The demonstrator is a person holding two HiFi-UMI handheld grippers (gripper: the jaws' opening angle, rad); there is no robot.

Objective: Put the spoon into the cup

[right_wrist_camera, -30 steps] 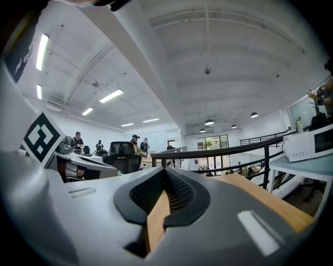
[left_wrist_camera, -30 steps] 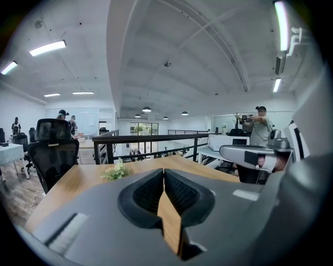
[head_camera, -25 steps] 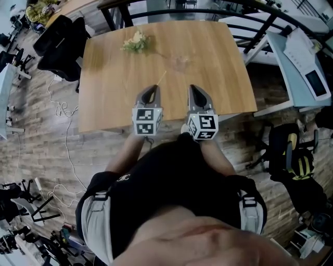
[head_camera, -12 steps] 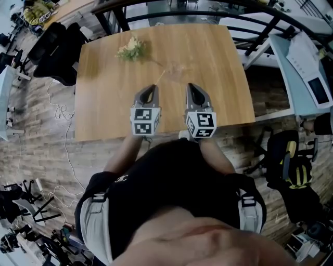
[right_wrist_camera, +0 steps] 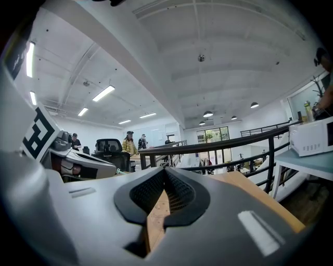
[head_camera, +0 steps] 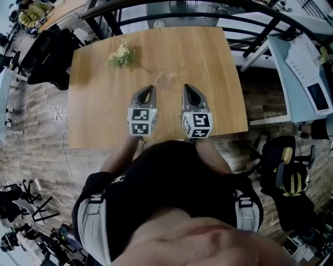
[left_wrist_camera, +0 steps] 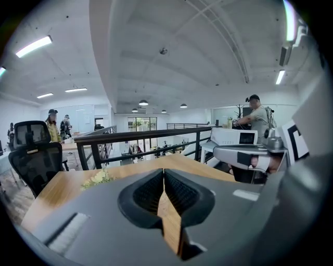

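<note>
In the head view a thin pale spoon lies on the wooden table, just beyond my left gripper. Right of the spoon is a clear cup, faint and hard to make out. My right gripper hovers beside the left one over the table's near half. Both are shut with nothing between the jaws. In the left gripper view the left gripper has its jaws meeting at the tips. The right gripper looks the same in the right gripper view. Neither gripper view shows the spoon or cup.
A small bunch of pale flowers lies at the table's far left. A black railing runs behind the table. A black office chair stands to the left, and a white desk to the right. People stand in the distance.
The table has slid left and slightly down in the head view as the head camera moved. Both grippers stay shut, side by side, a little closer to the spoon.
</note>
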